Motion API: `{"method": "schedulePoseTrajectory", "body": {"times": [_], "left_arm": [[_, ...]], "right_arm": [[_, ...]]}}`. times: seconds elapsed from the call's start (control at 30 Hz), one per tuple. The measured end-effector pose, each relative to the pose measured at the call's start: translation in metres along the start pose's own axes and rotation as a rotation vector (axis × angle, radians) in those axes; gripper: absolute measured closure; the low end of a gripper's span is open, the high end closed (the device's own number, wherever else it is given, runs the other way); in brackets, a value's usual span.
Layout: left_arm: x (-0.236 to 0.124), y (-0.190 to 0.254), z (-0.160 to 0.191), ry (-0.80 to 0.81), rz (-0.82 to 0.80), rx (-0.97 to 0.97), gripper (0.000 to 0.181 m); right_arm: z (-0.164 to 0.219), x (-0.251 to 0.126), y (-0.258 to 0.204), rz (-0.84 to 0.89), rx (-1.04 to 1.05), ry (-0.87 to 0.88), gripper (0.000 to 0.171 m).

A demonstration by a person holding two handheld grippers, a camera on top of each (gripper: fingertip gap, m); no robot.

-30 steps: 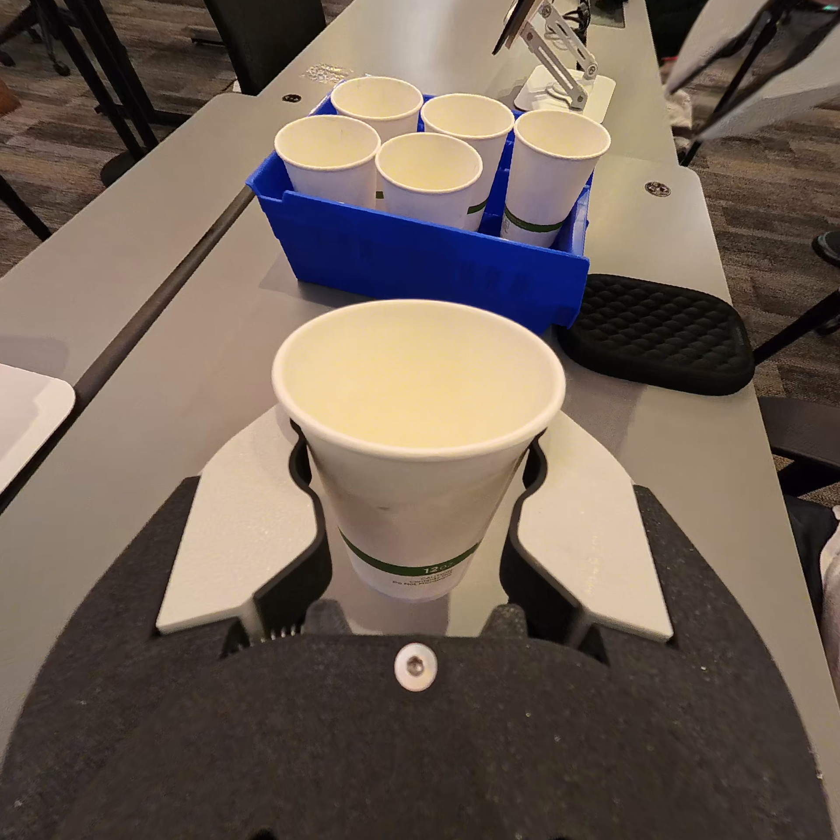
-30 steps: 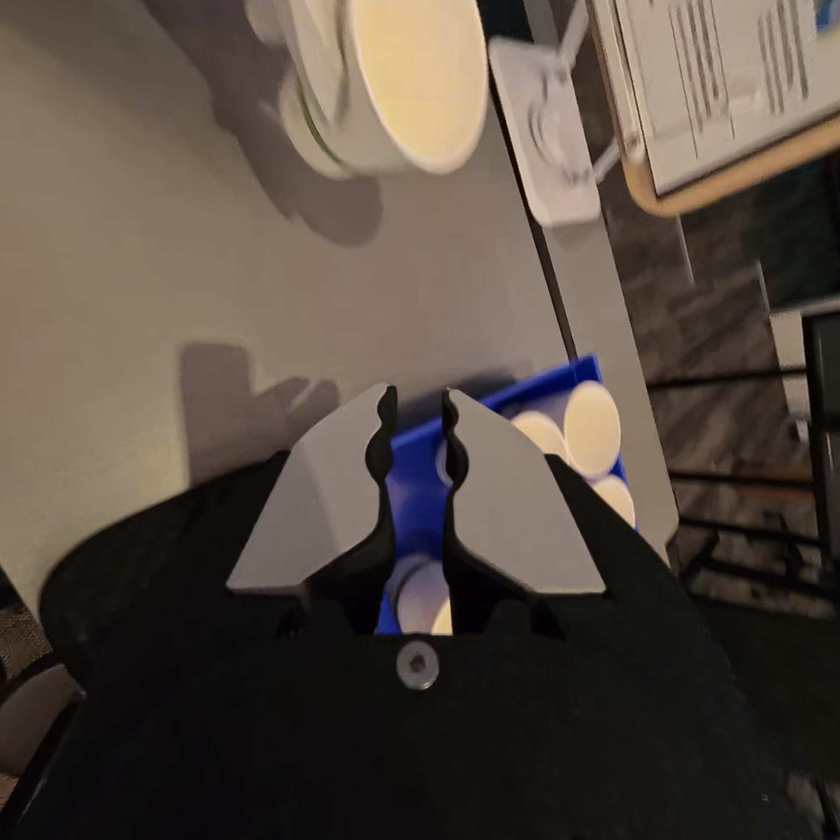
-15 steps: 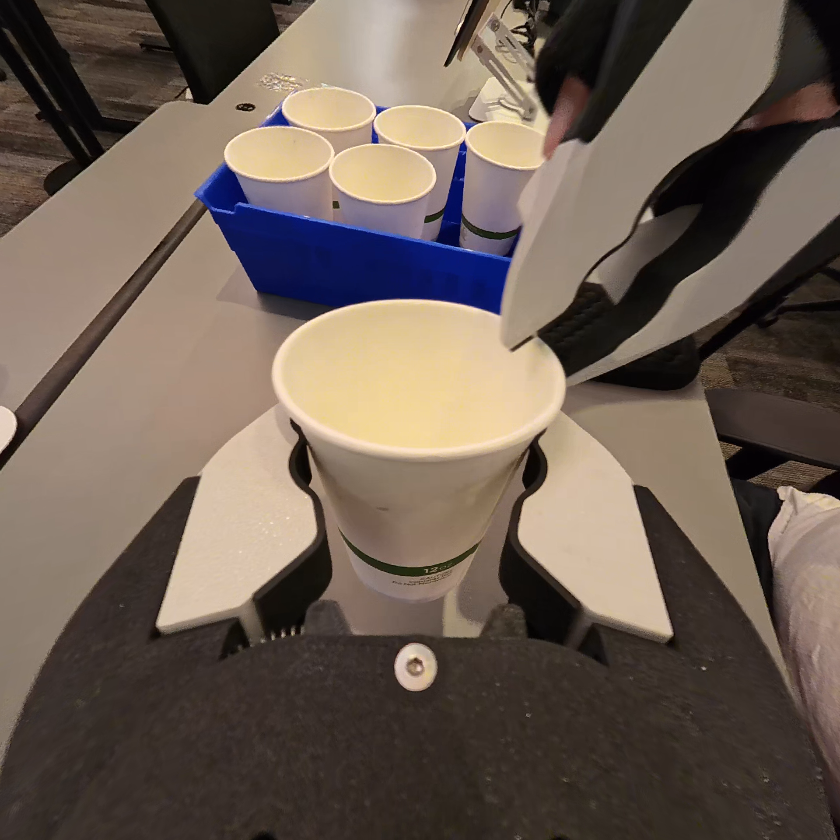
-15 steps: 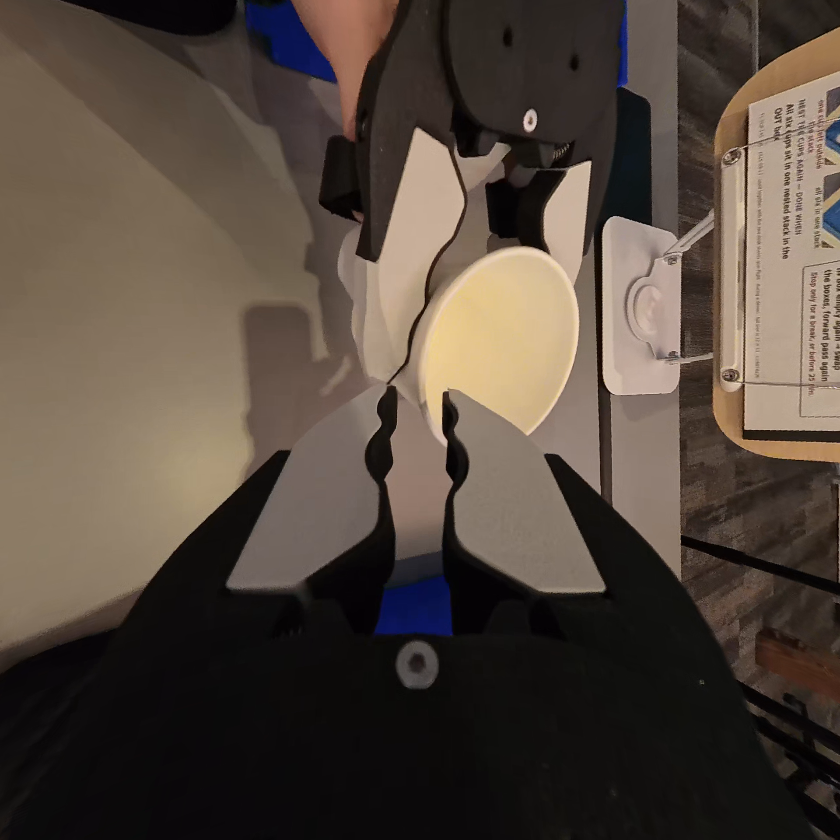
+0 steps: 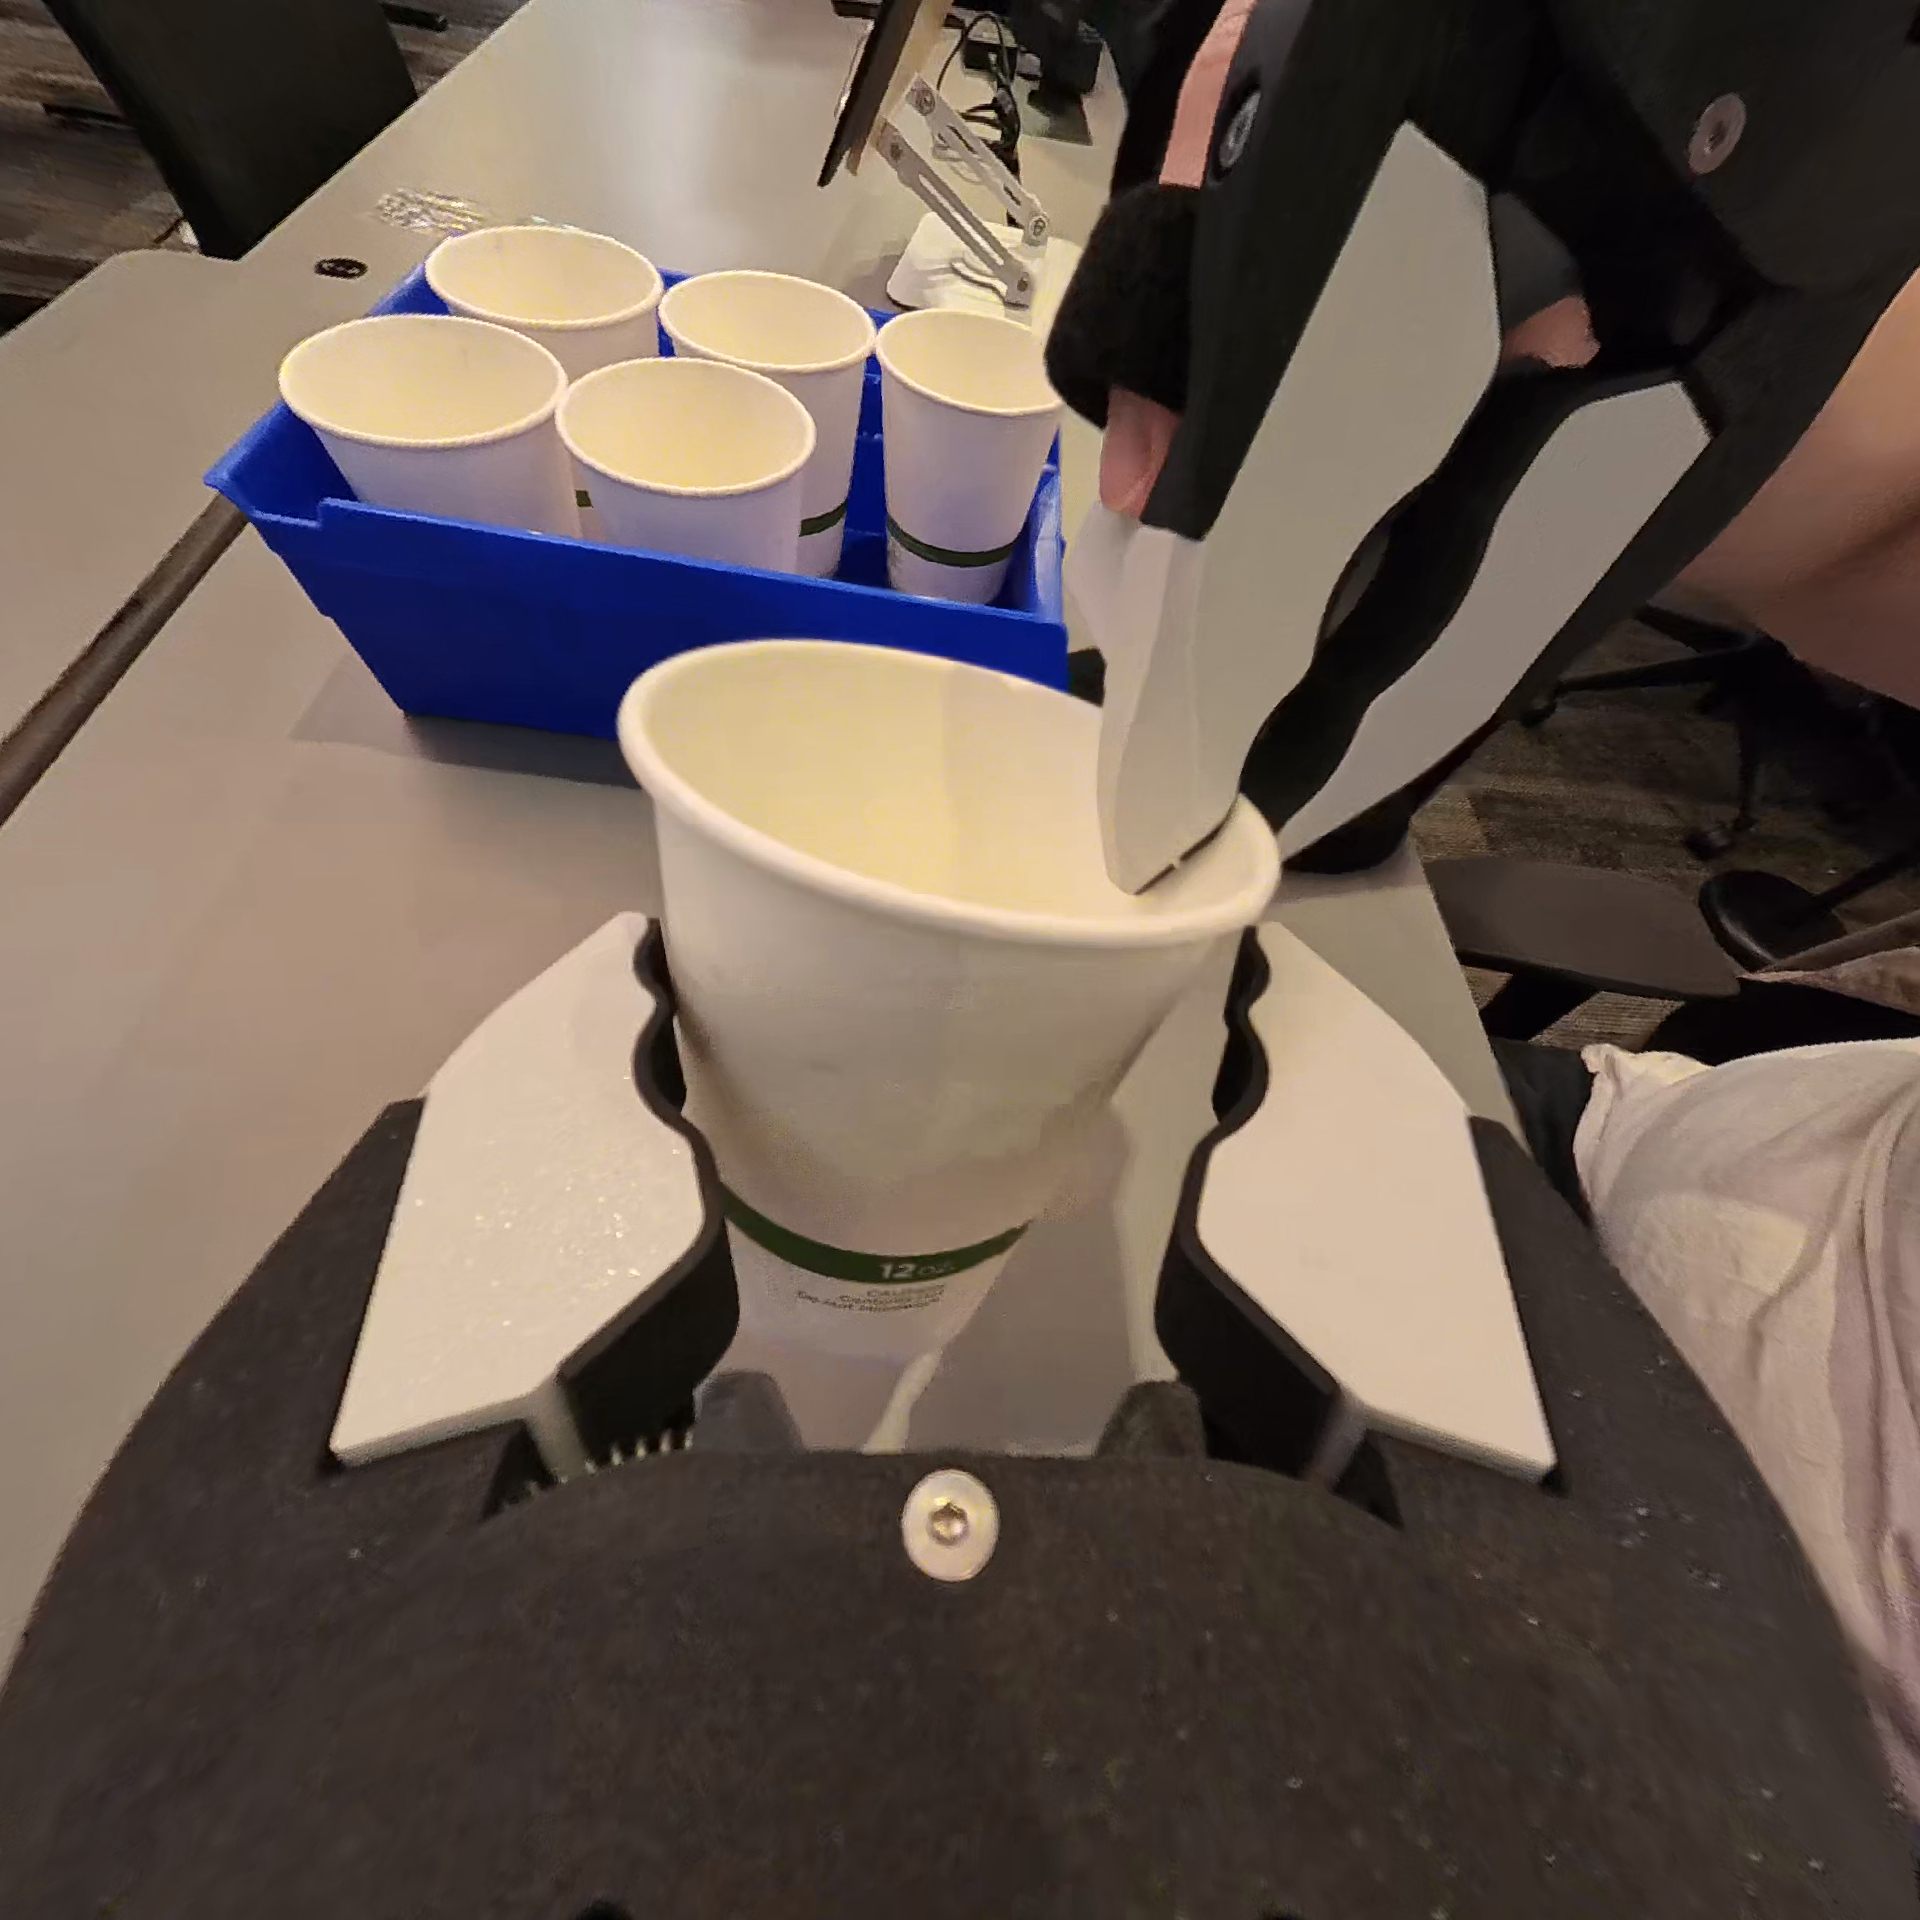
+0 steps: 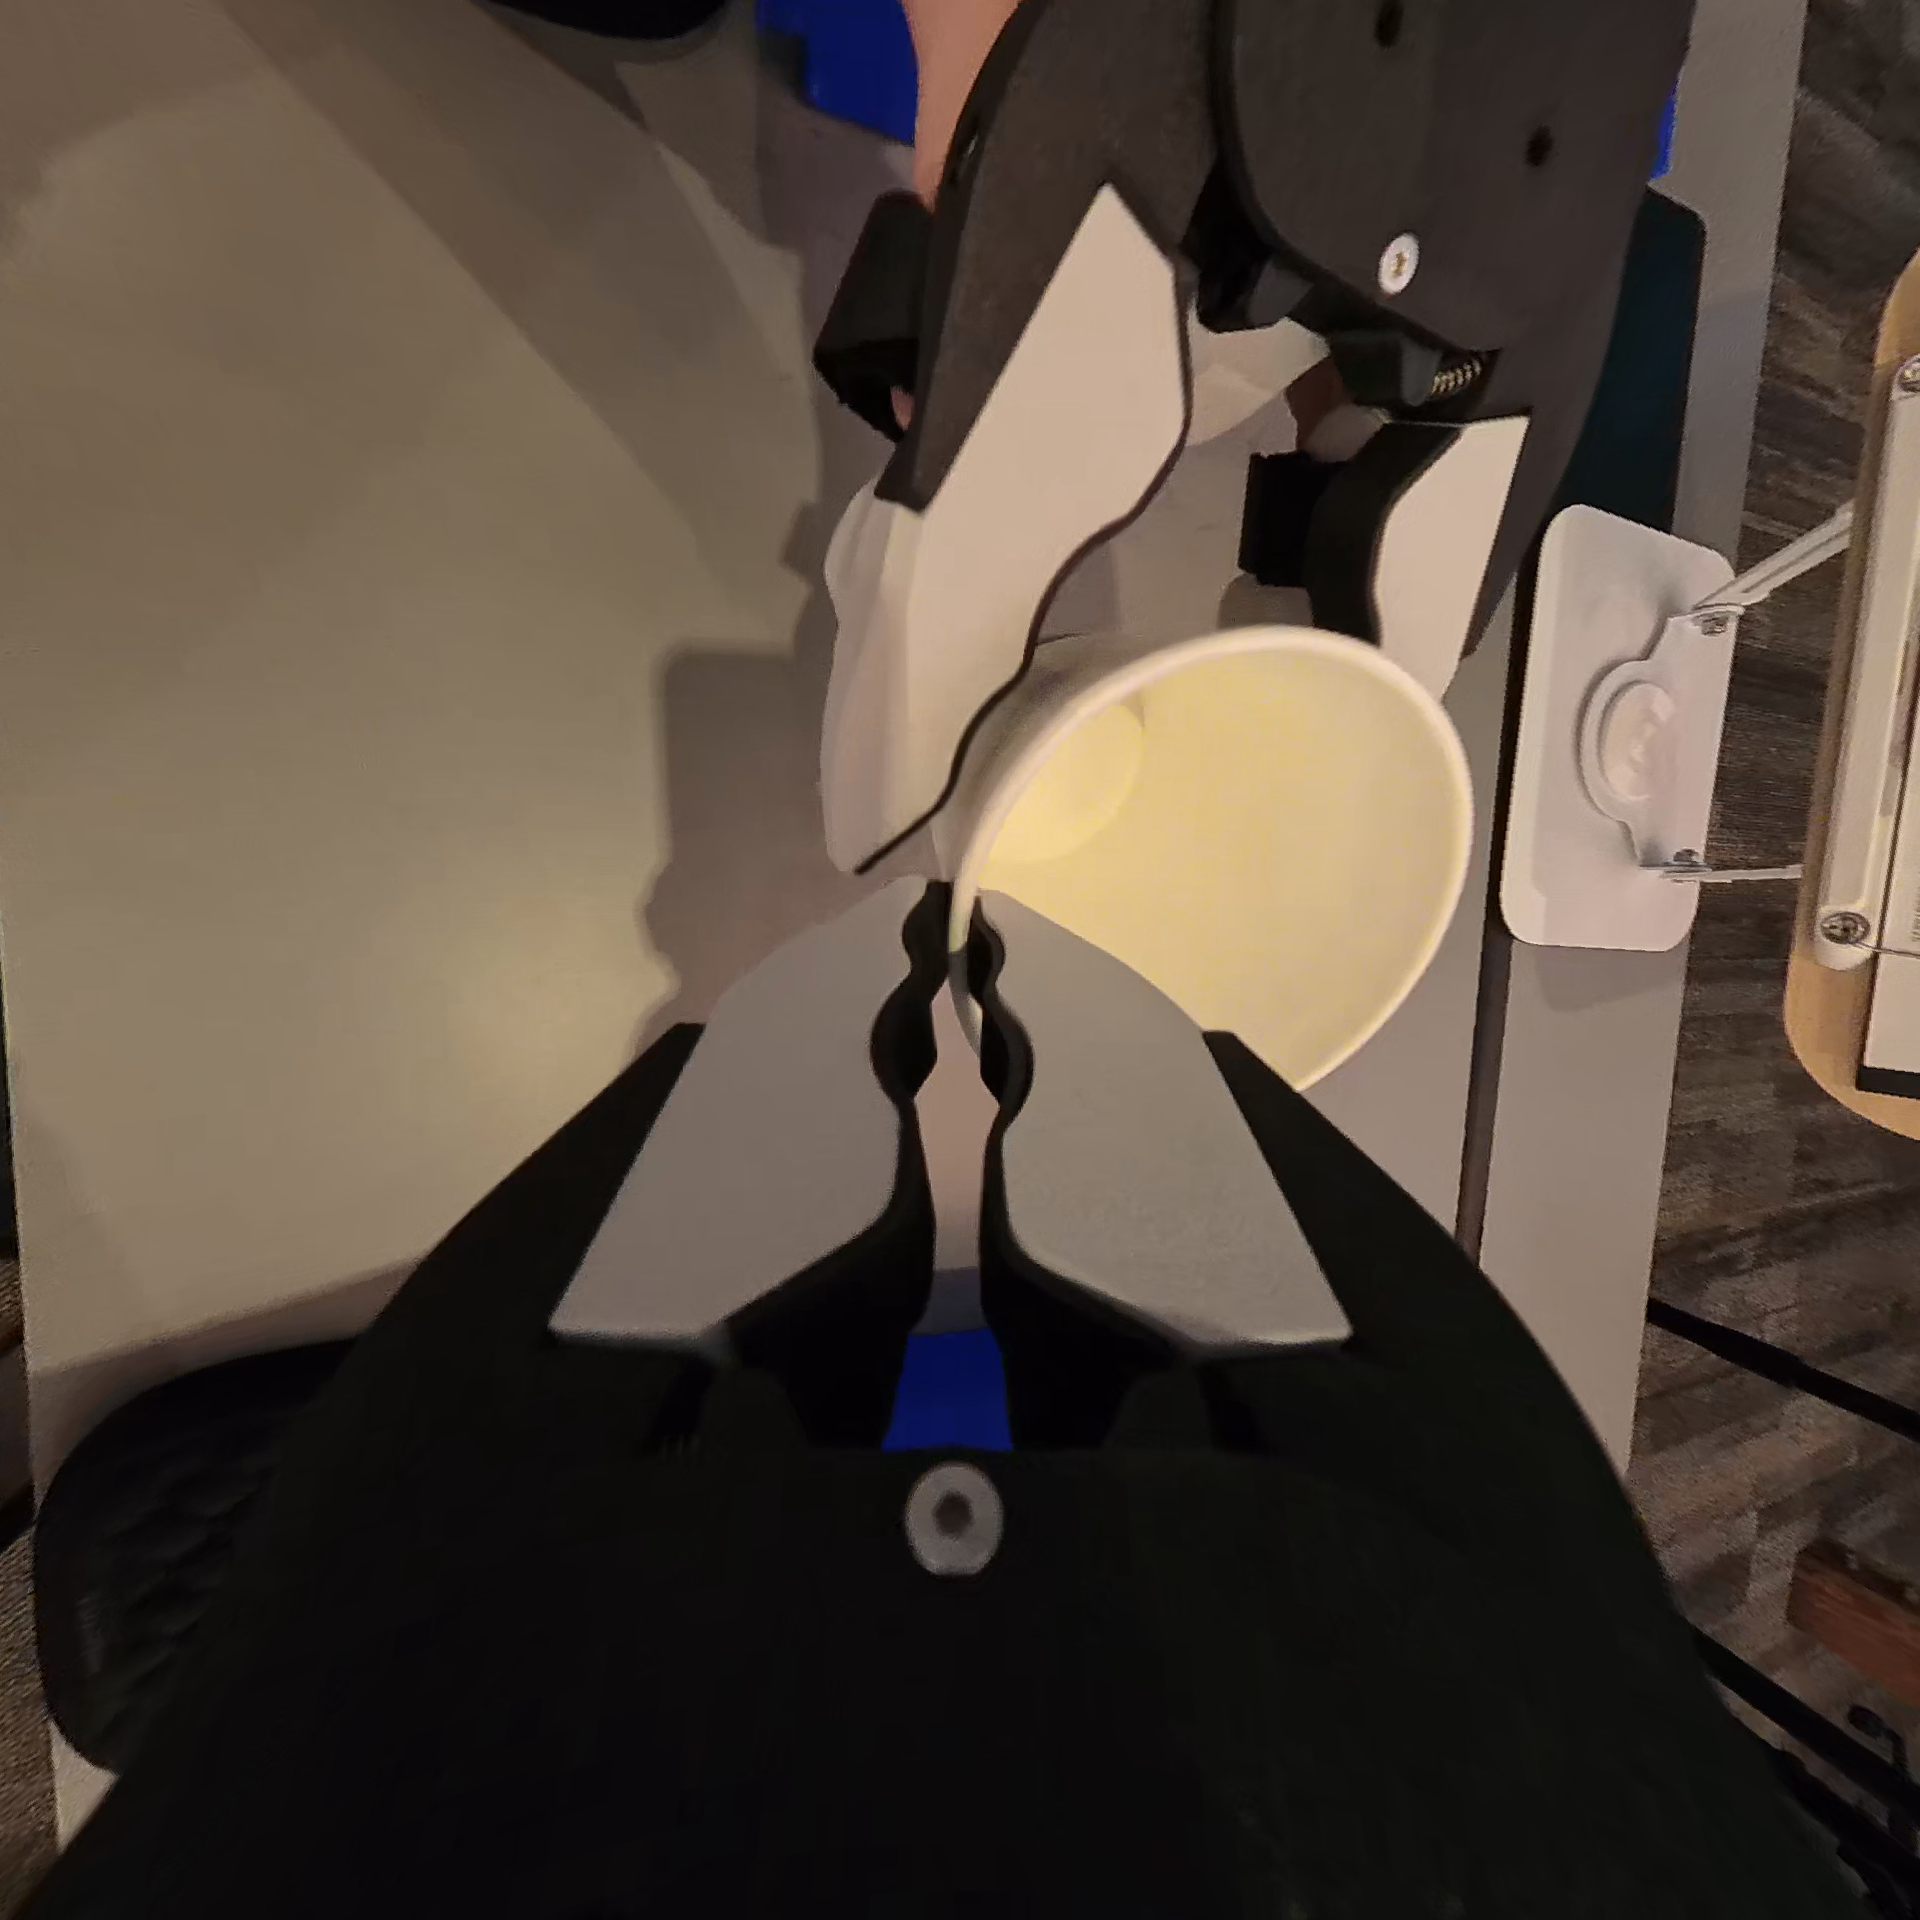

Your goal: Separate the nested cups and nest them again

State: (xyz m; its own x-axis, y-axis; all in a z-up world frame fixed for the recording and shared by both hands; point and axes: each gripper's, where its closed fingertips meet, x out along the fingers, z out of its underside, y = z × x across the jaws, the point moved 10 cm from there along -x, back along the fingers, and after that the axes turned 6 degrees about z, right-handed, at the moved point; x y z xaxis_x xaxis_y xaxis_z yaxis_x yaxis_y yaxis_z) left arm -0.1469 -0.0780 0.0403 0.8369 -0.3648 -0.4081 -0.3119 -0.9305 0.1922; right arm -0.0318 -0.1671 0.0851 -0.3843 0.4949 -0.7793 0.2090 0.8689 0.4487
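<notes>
A white paper cup [image 5: 904,997] with a green band sits tilted between the fingers of my left gripper [image 5: 943,935]. The left jaws stand apart: the left finger touches the cup wall and a gap shows at the right finger. My right gripper [image 5: 1205,852] comes down from the upper right and is shut on the cup's rim, one finger inside and one outside. In the right wrist view the right gripper [image 6: 954,904] pinches the near rim of the cup [image 6: 1226,831], with the left gripper [image 6: 1117,748] behind it. Several more white cups [image 5: 436,416] stand upright in a blue bin [image 5: 623,634].
The grey table [image 5: 260,935] runs ahead and to the left. A white stand base [image 5: 966,260] holding a clipboard [image 6: 1870,727] is behind the bin. A person's white-clothed leg [image 5: 1766,1247] and chairs are off the table's right edge.
My right gripper swung in from the right, came down and closed on the cup's rim. The left fingers widened a little, and the cup tilted left and rose slightly.
</notes>
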Motion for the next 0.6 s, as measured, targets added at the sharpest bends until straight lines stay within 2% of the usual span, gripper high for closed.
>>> {"method": "schedulePoseTrajectory", "body": {"times": [0.1,0.27,0.47,0.6], "left_arm": [[-0.002,-0.001,0.0,0.015,0.063,-0.055,0.079],[-0.01,-0.005,-0.002,0.055,0.04,-0.072,0.082],[-0.012,-0.008,0.001,0.029,0.0,-0.061,0.089],[-0.007,-0.008,0.003,-0.007,-0.004,-0.05,0.09]], "right_arm": [[0.002,-0.006,-0.001,-0.011,0.015,-0.007,0.169],[0.02,-0.035,0.003,0.071,0.04,-0.108,0.168],[0.071,-0.097,0.016,0.196,0.203,-0.281,0.168],[0.106,-0.123,0.012,0.237,0.291,-0.4,0.168]]}}
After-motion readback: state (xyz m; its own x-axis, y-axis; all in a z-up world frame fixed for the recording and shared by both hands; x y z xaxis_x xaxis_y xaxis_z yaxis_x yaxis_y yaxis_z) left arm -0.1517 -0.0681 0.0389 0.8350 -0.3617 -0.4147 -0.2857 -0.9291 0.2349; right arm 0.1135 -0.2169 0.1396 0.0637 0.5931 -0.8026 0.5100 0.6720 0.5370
